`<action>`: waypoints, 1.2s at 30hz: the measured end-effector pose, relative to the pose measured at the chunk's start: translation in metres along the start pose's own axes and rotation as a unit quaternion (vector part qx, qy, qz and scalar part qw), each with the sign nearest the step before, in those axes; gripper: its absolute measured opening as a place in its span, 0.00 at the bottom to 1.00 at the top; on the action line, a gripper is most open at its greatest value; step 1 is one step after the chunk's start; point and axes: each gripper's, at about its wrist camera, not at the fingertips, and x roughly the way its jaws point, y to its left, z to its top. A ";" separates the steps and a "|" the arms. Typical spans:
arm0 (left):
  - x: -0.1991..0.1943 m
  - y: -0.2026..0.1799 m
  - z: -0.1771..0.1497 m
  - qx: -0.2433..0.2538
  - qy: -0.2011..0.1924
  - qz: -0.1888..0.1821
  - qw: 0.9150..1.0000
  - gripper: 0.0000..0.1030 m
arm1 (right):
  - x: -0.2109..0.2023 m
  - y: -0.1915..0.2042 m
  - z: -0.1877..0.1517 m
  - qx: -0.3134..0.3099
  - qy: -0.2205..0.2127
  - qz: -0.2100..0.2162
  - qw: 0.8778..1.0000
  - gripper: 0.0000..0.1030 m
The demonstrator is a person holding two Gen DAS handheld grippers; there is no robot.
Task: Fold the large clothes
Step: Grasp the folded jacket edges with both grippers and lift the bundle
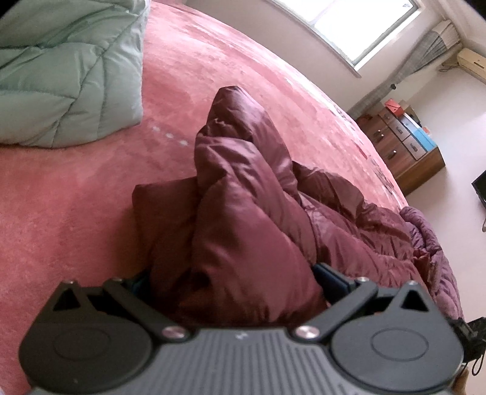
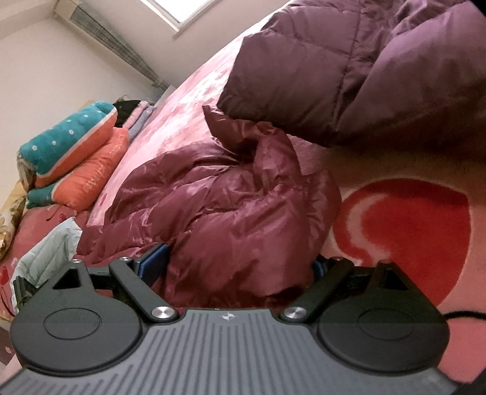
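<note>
the maroon puffer jacket (image 1: 243, 212), heaped on the pink bed (image 1: 76, 197), looks light, squashy and slippery, so both the left gripper (image 1: 234, 282) and right gripper (image 2: 240, 264) pinch thick bunches at its near edge.

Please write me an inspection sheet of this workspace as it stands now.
Surface: pink bedspread, red heart print.
Job's things: maroon puffer jacket, crumpled, between both grippers' fingers.
Clutter: green quilted jacket; purple puffer coat; stacked pillows.
Grippers: left gripper and right gripper each shut on jacket fabric.
Cables: black cable at right edge.
Surroundings: window, wooden drawers.
</note>
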 end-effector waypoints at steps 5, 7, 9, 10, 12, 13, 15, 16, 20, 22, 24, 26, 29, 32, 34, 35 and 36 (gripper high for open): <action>0.001 -0.003 -0.002 0.003 -0.004 0.003 1.000 0.99 | 0.004 0.004 -0.001 -0.002 0.003 0.012 1.000 1.00; 0.000 -0.003 -0.003 0.003 -0.009 0.003 1.000 0.97 | 0.004 0.005 -0.001 -0.002 0.002 0.012 1.000 0.97; -0.002 -0.004 -0.004 0.001 -0.015 0.006 1.000 0.88 | 0.003 0.007 -0.001 -0.006 0.001 0.009 1.000 0.86; -0.003 -0.004 -0.005 -0.001 -0.019 0.005 1.000 0.84 | 0.002 0.010 -0.001 -0.010 0.000 0.006 1.000 0.83; -0.007 -0.005 -0.006 -0.004 -0.027 0.002 1.000 0.70 | 0.001 0.016 -0.003 -0.023 -0.002 -0.005 1.000 0.71; -0.008 -0.008 -0.008 -0.002 -0.030 0.003 1.000 0.67 | 0.001 0.020 -0.003 -0.030 -0.003 -0.011 0.999 0.68; -0.012 -0.015 -0.011 0.007 -0.039 0.010 0.999 0.56 | 0.000 0.029 -0.004 -0.043 -0.006 -0.025 0.999 0.58; -0.014 -0.018 -0.013 0.009 -0.045 0.013 0.999 0.53 | 0.000 0.034 -0.005 -0.054 -0.008 -0.035 0.998 0.56; -0.027 -0.030 -0.021 0.016 -0.069 0.023 0.997 0.35 | -0.006 0.059 -0.011 -0.099 -0.025 -0.072 0.992 0.42; -0.034 -0.036 -0.025 0.022 -0.078 0.030 0.996 0.30 | -0.009 0.073 -0.016 -0.133 -0.035 -0.093 0.986 0.40; -0.045 -0.041 -0.028 0.024 -0.090 0.032 0.995 0.26 | -0.012 0.085 -0.021 -0.158 -0.047 -0.109 0.980 0.38; -0.055 -0.046 -0.030 0.020 -0.101 0.029 0.994 0.23 | -0.016 0.095 -0.027 -0.183 -0.060 -0.125 0.973 0.35; -0.071 -0.061 -0.033 0.035 -0.114 0.035 0.992 0.22 | -0.022 0.113 -0.037 -0.227 -0.085 -0.145 0.959 0.31; -0.087 -0.075 -0.035 0.046 -0.127 0.032 0.990 0.21 | -0.032 0.124 -0.044 -0.253 -0.110 -0.154 0.949 0.28; -0.099 -0.085 -0.034 0.052 -0.138 0.027 0.989 0.21 | -0.038 0.130 -0.049 -0.271 -0.125 -0.160 0.941 0.26; -0.102 -0.091 -0.033 0.054 -0.143 0.023 0.988 0.20 | -0.041 0.132 -0.052 -0.276 -0.131 -0.161 0.939 0.25; -0.107 -0.098 -0.032 0.057 -0.148 0.018 0.987 0.20 | -0.045 0.135 -0.054 -0.280 -0.137 -0.164 0.936 0.24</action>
